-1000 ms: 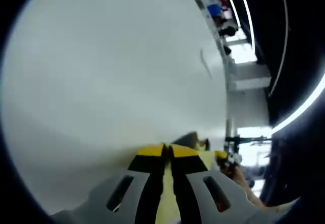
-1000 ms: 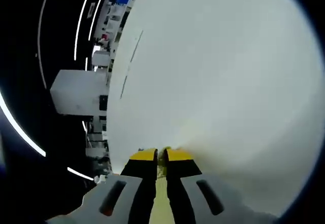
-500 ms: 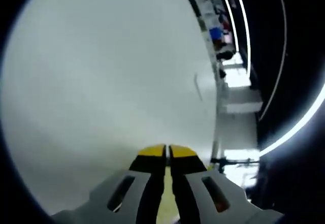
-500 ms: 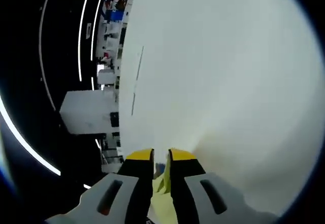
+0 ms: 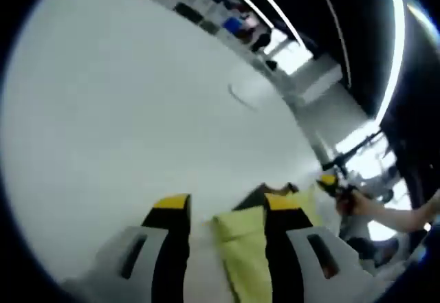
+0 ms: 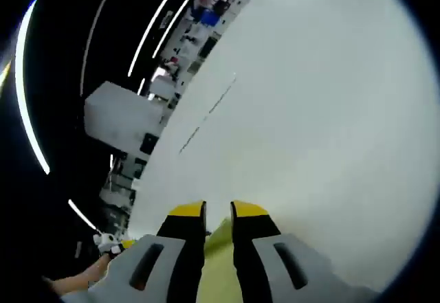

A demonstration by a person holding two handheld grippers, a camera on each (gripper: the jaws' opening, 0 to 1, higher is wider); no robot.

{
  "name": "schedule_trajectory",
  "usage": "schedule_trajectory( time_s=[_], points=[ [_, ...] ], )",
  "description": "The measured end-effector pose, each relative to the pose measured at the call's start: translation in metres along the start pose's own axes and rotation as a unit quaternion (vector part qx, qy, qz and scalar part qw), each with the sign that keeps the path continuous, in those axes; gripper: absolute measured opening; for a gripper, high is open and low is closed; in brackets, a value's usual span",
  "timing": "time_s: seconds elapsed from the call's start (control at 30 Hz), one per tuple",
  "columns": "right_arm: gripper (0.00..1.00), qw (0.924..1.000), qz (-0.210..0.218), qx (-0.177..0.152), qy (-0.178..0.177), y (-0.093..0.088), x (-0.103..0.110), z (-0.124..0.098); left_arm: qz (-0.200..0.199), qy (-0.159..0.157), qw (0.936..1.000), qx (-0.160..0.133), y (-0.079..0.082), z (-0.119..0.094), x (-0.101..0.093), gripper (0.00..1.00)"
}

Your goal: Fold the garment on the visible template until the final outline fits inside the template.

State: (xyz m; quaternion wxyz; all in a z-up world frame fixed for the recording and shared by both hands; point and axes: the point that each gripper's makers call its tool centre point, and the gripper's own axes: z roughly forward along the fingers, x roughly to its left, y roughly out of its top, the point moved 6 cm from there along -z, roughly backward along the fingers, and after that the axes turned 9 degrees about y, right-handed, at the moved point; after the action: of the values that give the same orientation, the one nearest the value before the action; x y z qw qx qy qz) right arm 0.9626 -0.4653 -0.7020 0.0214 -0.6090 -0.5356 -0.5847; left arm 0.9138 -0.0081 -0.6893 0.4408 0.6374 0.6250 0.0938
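Note:
The yellow-green garment [image 5: 240,248] lies on the white table between the jaws of my left gripper [image 5: 225,205], which stand wide apart and open. In the right gripper view, a strip of the same garment [image 6: 220,244] sits in the narrow gap of my right gripper [image 6: 218,211], whose jaws stay nearly closed on it. That right gripper [image 5: 330,183] also enters the left gripper view from the right, held by a hand [image 5: 368,207]. A faint thin line [image 5: 240,98] marks the table further out; it appears again as a faint thin line [image 6: 206,114] in the right gripper view.
The white table [image 5: 124,97] spreads far ahead of both grippers. Beyond its far edge stand cluttered shelves [image 5: 234,25] and a white box [image 6: 120,121] in a dark room with light strips.
My left gripper has opened wide and let go of the garment. The right gripper's gap has grown only slightly. Both views have rolled with the hands.

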Motion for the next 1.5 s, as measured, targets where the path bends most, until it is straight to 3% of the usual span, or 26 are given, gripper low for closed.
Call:
schedule_trajectory(
  time_s=[0.1,0.17,0.23,0.33,0.37,0.43,0.5,0.57,0.63,0.7,0.97,1.17,1.37,1.5],
  points=[
    [0.20,0.9966,-0.081,0.009,0.004,0.003,0.007,-0.005,0.033,-0.003,0.9994,-0.002,-0.003,-0.003,0.002,0.49],
    [0.25,0.9896,-0.143,0.012,0.006,0.003,0.016,-0.008,0.066,0.006,0.9978,-0.009,-0.003,-0.006,0.005,0.53],
    [0.31,0.9776,-0.209,0.022,0.011,0.001,0.025,-0.011,0.116,0.015,0.9928,-0.027,-0.003,-0.009,0.004,0.58],
    [0.43,0.9461,-0.320,0.048,0.020,-0.005,0.038,-0.013,0.161,0.022,0.9859,-0.037,-0.002,-0.014,0.003,0.64],
    [0.48,0.9278,-0.367,0.062,0.027,-0.009,0.043,-0.012,0.184,0.028,0.9820,-0.035,-0.002,-0.016,0.003,0.65],
    [0.62,0.8989,-0.426,0.095,0.039,-0.020,0.049,-0.010,0.214,0.030,0.9759,-0.029,-0.004,-0.017,0.002,0.72],
    [0.75,0.8857,-0.444,0.123,0.056,-0.031,0.054,-0.009,0.235,0.032,0.9715,0.005,-0.012,-0.019,0.000,0.83],
    [0.77,0.8773,-0.455,0.139,0.063,-0.036,0.055,-0.009,0.254,0.023,0.9669,0.000,-0.013,-0.021,-0.007,0.90],
    [0.74,0.8759,-0.457,0.143,0.062,-0.039,0.055,-0.010,0.268,0.024,0.9631,0.006,-0.016,-0.024,-0.008,0.89],
    [0.73,0.8795,-0.450,0.143,0.062,-0.037,0.053,-0.011,0.270,0.026,0.9623,0.012,-0.019,-0.025,-0.007,0.87],
    [0.72,0.8826,-0.446,0.135,0.059,-0.025,0.050,-0.015,0.255,0.025,0.9667,0.008,-0.016,-0.027,-0.007,0.84],
    [0.71,0.8805,-0.450,0.136,0.061,-0.024,0.049,-0.015,0.244,0.017,0.9696,0.003,-0.014,-0.025,-0.009,0.84],
    [0.70,0.8759,-0.455,0.147,0.063,-0.030,0.047,-0.011,0.257,0.021,0.9660,0.015,-0.018,-0.020,-0.006,0.79],
    [0.69,0.8758,-0.454,0.149,0.068,-0.033,0.050,-0.006,0.248,0.027,0.9681,0.018,-0.019,-0.018,-0.003,0.77]
  ],
)
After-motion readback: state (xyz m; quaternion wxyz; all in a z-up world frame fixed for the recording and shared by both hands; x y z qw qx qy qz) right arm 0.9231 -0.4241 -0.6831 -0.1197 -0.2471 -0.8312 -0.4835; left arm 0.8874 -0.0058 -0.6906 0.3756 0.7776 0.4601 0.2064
